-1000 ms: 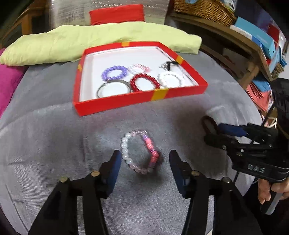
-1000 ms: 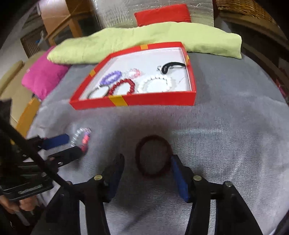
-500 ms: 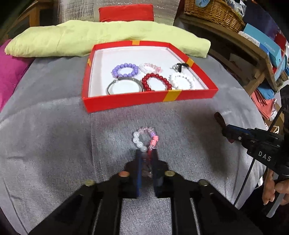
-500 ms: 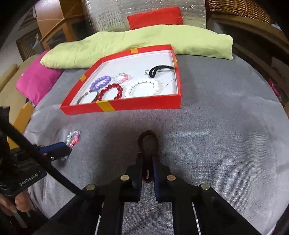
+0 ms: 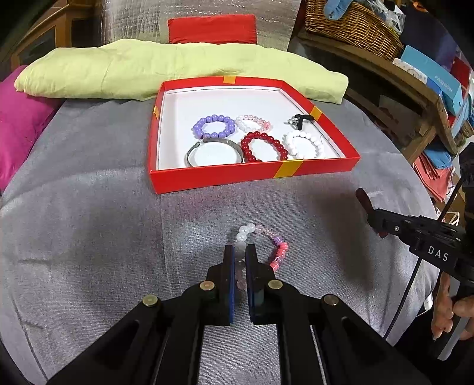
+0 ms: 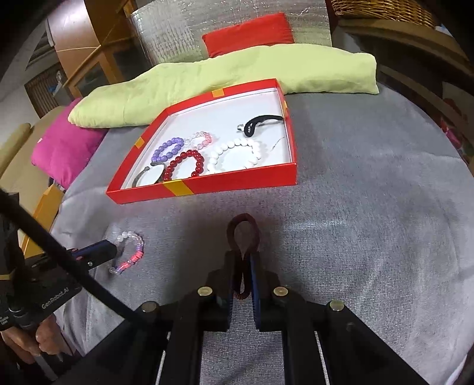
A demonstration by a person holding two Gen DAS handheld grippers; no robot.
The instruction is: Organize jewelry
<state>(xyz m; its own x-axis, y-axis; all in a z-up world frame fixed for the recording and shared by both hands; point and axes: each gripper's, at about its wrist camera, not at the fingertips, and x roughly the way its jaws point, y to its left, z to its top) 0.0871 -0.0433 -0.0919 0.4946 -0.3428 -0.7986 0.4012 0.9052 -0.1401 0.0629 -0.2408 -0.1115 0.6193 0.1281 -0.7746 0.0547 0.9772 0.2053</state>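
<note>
My left gripper (image 5: 240,251) is shut on the white side of a pink, white and purple bead bracelet (image 5: 277,251), just above the grey cloth; both also show in the right wrist view (image 6: 130,251). My right gripper (image 6: 243,257) is shut on a dark red band (image 6: 243,229), squeezed into a narrow loop; it shows at the right in the left wrist view (image 5: 367,207). A red tray (image 5: 251,174) with a white floor lies ahead. It holds purple (image 5: 213,127), red (image 5: 263,146), white (image 5: 303,143) and pale pink (image 5: 253,123) bead bracelets, a metal bangle (image 5: 211,152) and a black cord (image 5: 302,120).
A yellow-green cushion (image 5: 148,71) lies behind the tray, with a red cushion (image 5: 211,28) further back and a magenta cushion (image 5: 17,118) at the left. A wooden shelf with a wicker basket (image 5: 352,26) and boxes stands at the right.
Both grippers have closed: the left on the multicoloured bead bracelet, the right on the dark red band. Both have then lifted slightly with their bracelets and drawn back from the tray.
</note>
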